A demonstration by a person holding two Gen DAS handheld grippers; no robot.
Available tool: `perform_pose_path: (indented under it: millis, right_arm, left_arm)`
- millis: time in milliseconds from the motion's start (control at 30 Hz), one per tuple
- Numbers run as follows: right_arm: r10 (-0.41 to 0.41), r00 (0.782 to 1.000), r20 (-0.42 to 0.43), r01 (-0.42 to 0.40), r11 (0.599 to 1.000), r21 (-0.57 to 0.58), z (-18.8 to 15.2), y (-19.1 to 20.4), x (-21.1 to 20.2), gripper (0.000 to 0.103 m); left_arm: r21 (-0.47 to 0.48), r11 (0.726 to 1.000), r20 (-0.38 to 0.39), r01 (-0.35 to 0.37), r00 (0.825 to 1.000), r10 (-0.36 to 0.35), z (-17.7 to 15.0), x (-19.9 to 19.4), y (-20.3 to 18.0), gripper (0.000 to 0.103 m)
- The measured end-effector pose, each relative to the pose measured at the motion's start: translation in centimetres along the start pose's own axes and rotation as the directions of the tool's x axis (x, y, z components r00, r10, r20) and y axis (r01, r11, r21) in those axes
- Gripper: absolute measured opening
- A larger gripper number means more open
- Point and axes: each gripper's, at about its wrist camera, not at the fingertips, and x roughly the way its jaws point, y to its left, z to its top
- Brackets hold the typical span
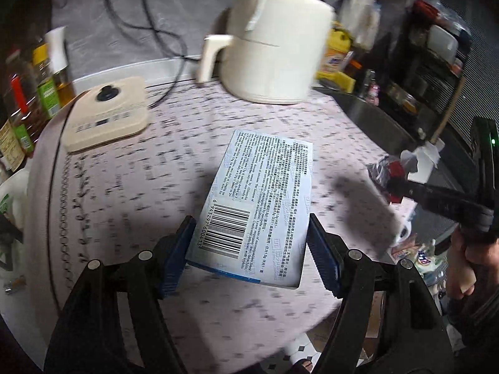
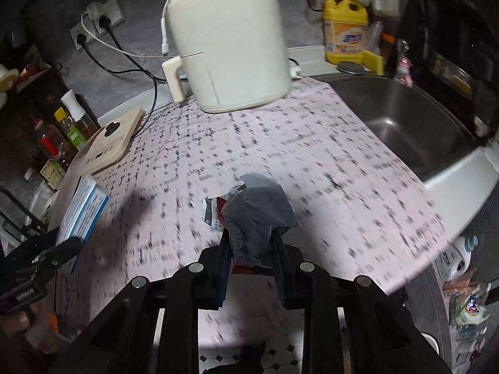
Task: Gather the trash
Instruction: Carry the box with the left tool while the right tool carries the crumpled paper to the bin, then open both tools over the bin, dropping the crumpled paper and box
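Motion blur smears the tablecloth [image 1: 131, 168] pattern and the bottles [image 1: 28, 99] (labels unreadable). The crumpled wrapper [image 2: 259, 215] hides its own print; the medicine box [image 2: 82, 215] shows partly behind the left gripper [image 2: 62, 249].

A cream air fryer [image 2: 230, 43] stands beside the sink [image 2: 405, 124].

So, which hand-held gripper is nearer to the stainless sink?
Right. The right hand-held gripper, shut on a crumpled wrapper, is on the side of the counter next to the sink. The left hand-held gripper holds the blue box farther over, toward the bottles.
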Motion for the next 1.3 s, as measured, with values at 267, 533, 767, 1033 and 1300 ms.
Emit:
perform_pose_path:
  millis: [267,533,767,1033,1300]
  right_arm:
    - [-0.08,0.996,-0.025,0.082,0.992,0.094,-9.6,-10.5,-8.0,0.024]
    - [-0.15,0.988,-0.04,0.155,0.961,0.23,-16.8,-19.4,-13.4,0.025]
    - [-0.174,0.984,-0.039,0.177,0.926,0.334,-21.0,-25.0,-16.0,0.056]
    - [-0.249,0.967,-0.043,0.242,0.864,0.442,-25.8,-29.3,-18.7,0.074]
    - [-0.298,0.953,-0.06,0.286,0.81,0.512,-29.9,-32.2,-22.0,0.075]
  left_arm:
    - [0.074,0.992,-0.025,0.097,0.995,-0.095,-3.1,0.2,-11.4,0.071]
    - [0.136,0.974,-0.104,0.181,0.98,-0.168,-7.6,0.5,-19.5,0.071]
    - [0.186,0.953,-0.146,0.237,0.966,-0.212,-10.4,0.6,-24.5,0.071]
    - [0.244,0.92,-0.206,0.308,0.943,-0.261,-13.2,1.2,-29.6,0.071]
    - [0.285,0.879,-0.27,0.382,0.912,-0.308,-14.8,2.5,-34.4,0.071]
